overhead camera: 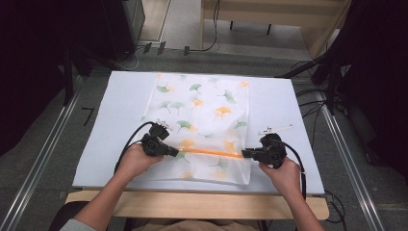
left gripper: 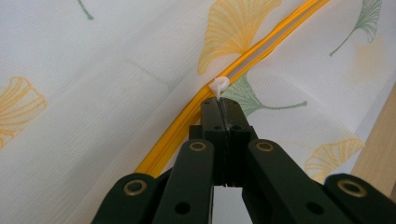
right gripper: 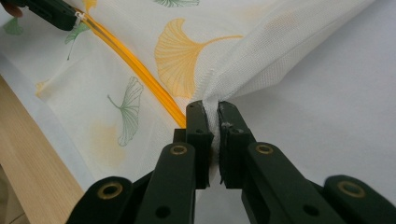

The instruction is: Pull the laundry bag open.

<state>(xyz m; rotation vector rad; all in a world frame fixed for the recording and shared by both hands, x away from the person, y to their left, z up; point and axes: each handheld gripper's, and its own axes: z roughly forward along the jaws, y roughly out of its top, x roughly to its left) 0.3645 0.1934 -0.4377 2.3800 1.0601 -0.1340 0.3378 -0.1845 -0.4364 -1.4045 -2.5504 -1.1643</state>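
High view: the mesh bag (overhead camera: 202,126) lies flat between my grippers, light and limp. Left gripper view: my left gripper (left gripper: 223,103) is clamped on the white zipper pull (left gripper: 219,86). Right gripper view: my right gripper (right gripper: 211,111) pinches the bag's bunched edge beside the orange zipper (right gripper: 135,70); the fabric may slip, so hold the hem.

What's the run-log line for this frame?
left tongs: shut on zipper pull | right tongs: shut on mesh bag edge | orange zipper: taut between them | bag: flat on table

Zipper pull tab (left gripper: 219,87): lower part hidden between the closed jaws of the left gripper (left gripper: 222,106). Mesh bag (right gripper: 243,70): pinched edge hidden inside the right gripper (right gripper: 215,112). Orange zipper (left gripper: 261,44): cut off by the picture's top edge.
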